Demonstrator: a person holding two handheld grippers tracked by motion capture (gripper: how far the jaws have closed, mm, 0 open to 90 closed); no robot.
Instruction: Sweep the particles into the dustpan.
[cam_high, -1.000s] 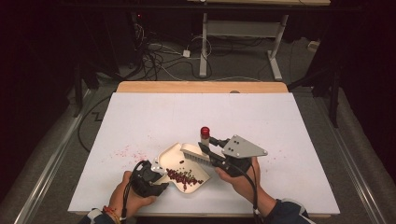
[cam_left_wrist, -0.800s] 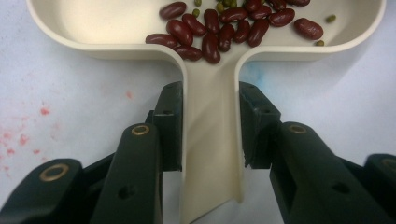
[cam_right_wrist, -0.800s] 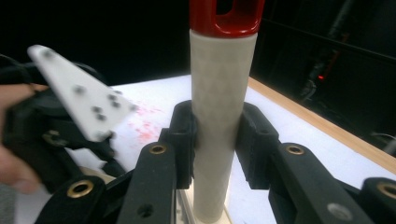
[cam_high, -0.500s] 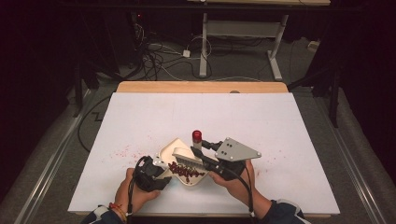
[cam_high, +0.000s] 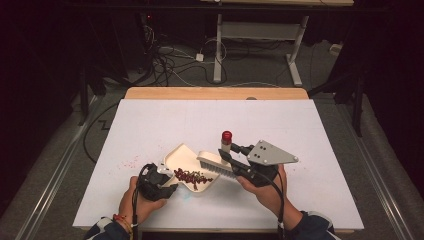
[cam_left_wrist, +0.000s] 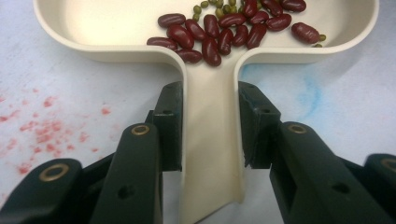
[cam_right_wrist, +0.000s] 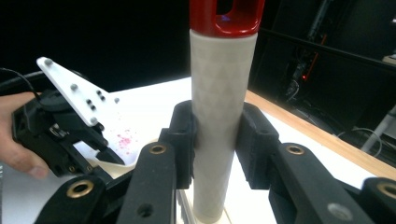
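A large white sheet-covered table (cam_high: 310, 135) with a bare wooden strip along its far edge filled the middle of the high view, and the work sat near its near edge, a little left of centre. There a cream plastic dustpan with a raised rim and a narrow flat handle (cam_high: 186, 161) lay on the sheet, its pan toward the far side and its handle pointing near-left. The left gripper (cam_left_wrist: 208, 126), held in the person's left hand (cam_high: 137, 205), had its two black jaws closed against either side of that handle, the pads pressing its edges. Inside the pan a cluster of dark red kidney beans (cam_left_wrist: 219, 29) lay close to where the handle began, mixed with a few small green mung beans (cam_left_wrist: 201, 8) farther in. To the right, the right gripper (cam_right_wrist: 215, 140), carried by the person's right hand (cam_high: 265, 192) and topped with a grey three-cornered plate (cam_high: 270, 153), was clamped on the pale grey cylindrical handle of a hand brush with a red hanging-loop cap (cam_right_wrist: 223, 107). That handle stood upright between the jaws. The brush's white bristle head (cam_high: 216, 164) rested over the right rim of the dustpan, just beside the beans. Faint pink-red speckles (cam_left_wrist: 42, 121) stained the sheet left of the dustpan, and a light blue smear (cam_left_wrist: 308, 91) marked it to the right of the dustpan's handle.
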